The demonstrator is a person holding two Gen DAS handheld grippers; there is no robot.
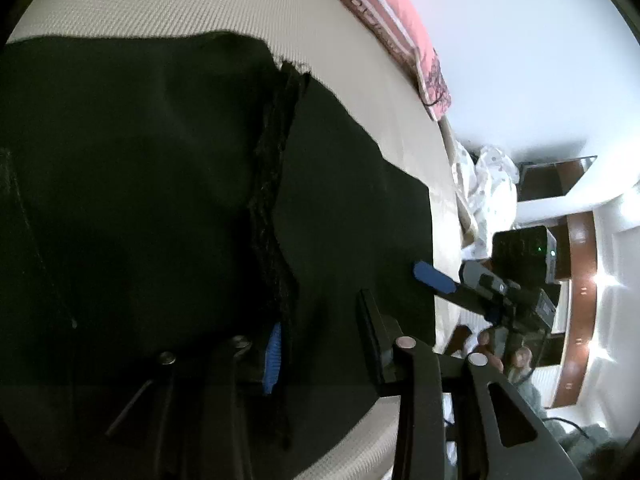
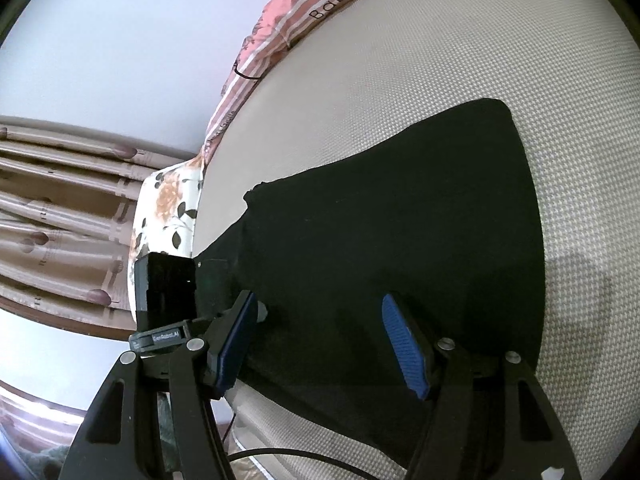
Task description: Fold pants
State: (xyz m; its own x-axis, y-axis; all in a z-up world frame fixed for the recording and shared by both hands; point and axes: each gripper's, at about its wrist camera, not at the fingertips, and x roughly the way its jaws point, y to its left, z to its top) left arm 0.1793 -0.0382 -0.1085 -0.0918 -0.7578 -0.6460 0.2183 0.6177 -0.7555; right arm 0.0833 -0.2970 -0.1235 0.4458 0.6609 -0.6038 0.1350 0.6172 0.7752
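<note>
Black pants [image 1: 160, 168] lie spread on a beige woven mattress [image 1: 168, 4]; a ragged folded edge [image 1: 276, 200] runs down their middle. My left gripper [image 1: 320, 340] hovers low over the pants, jaws apart, with the cloth edge next to its blue left pad [image 1: 272, 364]. The right gripper's blue fingertip [image 1: 434, 278] rests at the pants' right edge. In the right wrist view the pants [image 2: 400, 220] taper away, and my right gripper [image 2: 324, 344] is open just above them. The left gripper's body [image 2: 168, 292] is at the pants' left edge.
A pink striped pillow [image 1: 392, 12] lies along the mattress's far edge, also in the right wrist view [image 2: 288, 24]. A floral pillow [image 2: 168, 208] and curtains [image 2: 60, 208] are at the left. A black cable [image 2: 300, 456] runs near the front edge.
</note>
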